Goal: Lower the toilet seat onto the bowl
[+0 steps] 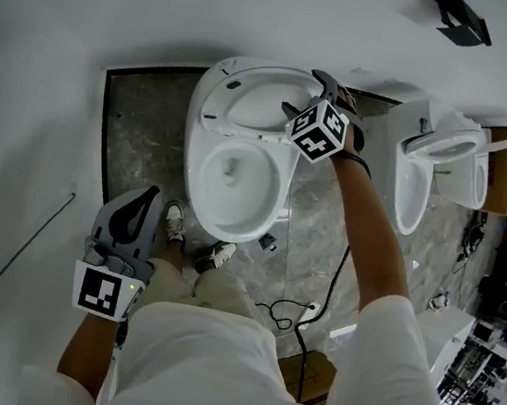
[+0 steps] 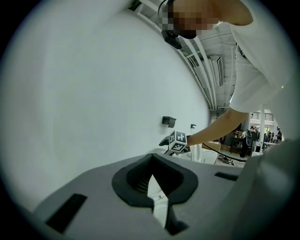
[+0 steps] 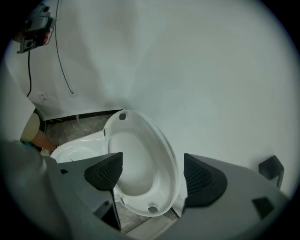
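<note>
A white wall (image 1: 94,6) fills most of the head view, and a dark-edged patch of grey marble floor (image 1: 141,134) lies at its foot. On that floor stands a white toilet whose bowl (image 1: 195,189) is uncovered. The seat (image 1: 218,89) is raised behind the bowl, tilted up near the wall, with its underside and small bumpers facing out. A second toilet (image 1: 421,178) stands to the right, well apart from the first. The person, in a white top, stands just before the bowl with the right arm stretched forward. The right gripper (image 1: 308,97) is up at the seat's top edge, its fingers spread wide. In the right gripper view the seat's (image 3: 161,154) rim shows between the two dark pads (image 3: 105,171), though contact cannot be told. The left gripper (image 1: 141,204) hangs low at the person's left side, away from the toilet, pointing towards the wall. In the left gripper view its jaws (image 2: 152,183) are drawn together, with only a thin sliver of white showing through, and they hold nothing. The right gripper's marker cube (image 2: 177,141) shows far off in that view. Two pale shoes (image 1: 174,223) stand at the bowl's base, and a black cable (image 1: 290,310) loops over the floor to their right.
</note>
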The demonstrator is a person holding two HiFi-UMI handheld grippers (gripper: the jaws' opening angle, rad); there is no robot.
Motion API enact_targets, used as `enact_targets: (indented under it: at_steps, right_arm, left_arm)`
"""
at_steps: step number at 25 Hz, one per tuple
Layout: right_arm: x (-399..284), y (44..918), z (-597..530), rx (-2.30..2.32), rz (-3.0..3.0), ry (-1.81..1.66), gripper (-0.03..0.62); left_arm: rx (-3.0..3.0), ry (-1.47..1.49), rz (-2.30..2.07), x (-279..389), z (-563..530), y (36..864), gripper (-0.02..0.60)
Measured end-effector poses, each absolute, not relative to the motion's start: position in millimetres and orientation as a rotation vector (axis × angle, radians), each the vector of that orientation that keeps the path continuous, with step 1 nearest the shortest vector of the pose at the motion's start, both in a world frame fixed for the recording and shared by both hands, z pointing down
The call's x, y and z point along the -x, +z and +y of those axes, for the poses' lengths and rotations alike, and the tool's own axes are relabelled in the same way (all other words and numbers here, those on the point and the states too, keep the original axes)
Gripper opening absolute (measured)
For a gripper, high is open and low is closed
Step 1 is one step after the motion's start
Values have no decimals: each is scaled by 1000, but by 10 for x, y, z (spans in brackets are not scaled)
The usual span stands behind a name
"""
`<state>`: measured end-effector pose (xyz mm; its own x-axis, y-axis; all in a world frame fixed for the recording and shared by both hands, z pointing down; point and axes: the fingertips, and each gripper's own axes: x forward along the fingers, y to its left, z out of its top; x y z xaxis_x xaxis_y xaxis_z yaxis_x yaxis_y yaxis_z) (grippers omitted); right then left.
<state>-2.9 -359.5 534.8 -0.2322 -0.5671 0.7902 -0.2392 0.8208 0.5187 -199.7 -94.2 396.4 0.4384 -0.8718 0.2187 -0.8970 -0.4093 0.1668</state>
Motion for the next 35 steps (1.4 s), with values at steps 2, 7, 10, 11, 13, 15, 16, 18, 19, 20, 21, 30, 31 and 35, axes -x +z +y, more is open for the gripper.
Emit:
enact_targets:
  at_steps: [2, 7, 10, 11, 13, 15, 16, 18, 19, 20, 21, 30, 31, 35]
  right_arm:
    - [16, 5388, -3602, -603, -1802, -346, 376]
    - [10, 5501, -3547, -565, -1782, -355, 374]
    - [2, 5479, -3540, -589, -1794, -351, 374]
    - [-3, 5465, -3537, -592, -1796, -350, 374]
    - [-13, 5448, -3515, -589, -1795, -352, 374]
    - [-23, 5426, -3479, -589, -1796, -354, 365]
    - [-29, 5405, -3460, -596, -1798, -357, 344]
    - [-46, 5353, -3414, -612, -1806, -358, 269]
    - [-54, 5330, -3382, -616, -1811, -358, 254]
    - [-62, 5309, -3346, -617, -1814, -359, 244]
    - [-69, 5292, -3310, -616, -1817, -361, 236]
    - [-153, 5181, -3003, -634, -1844, -364, 161]
    - [-166, 5171, -2972, -636, -1849, -361, 153]
    - [-181, 5135, -2839, -636, -1867, -349, 133]
  left_arm:
    - [-2429, 153, -1529, 1995, -931, 4012, 5]
    - [-2417, 161, -1526, 1948, -917, 4052, 5]
    - [-2421, 159, -1521, 1900, -912, 4058, 5]
    - [-2422, 158, -1518, 1882, -907, 4063, 5]
    - [-2420, 157, -1513, 1845, -893, 4071, 5]
    - [-2405, 138, -1515, 1806, -885, 4050, 5]
    - [-2400, 130, -1514, 1787, -878, 4038, 5]
    - [-2405, 126, -1510, 1755, -849, 4022, 5]
    - [-2413, 128, -1507, 1742, -830, 4016, 5]
    - [-2419, 129, -1505, 1729, -811, 4008, 5]
    - [-2420, 129, -1504, 1717, -797, 3997, 5]
    - [-2452, 144, -1465, 1550, -662, 3976, 5]
    - [-2454, 143, -1460, 1530, -651, 3973, 5]
    - [-2462, 142, -1454, 1446, -566, 3944, 5]
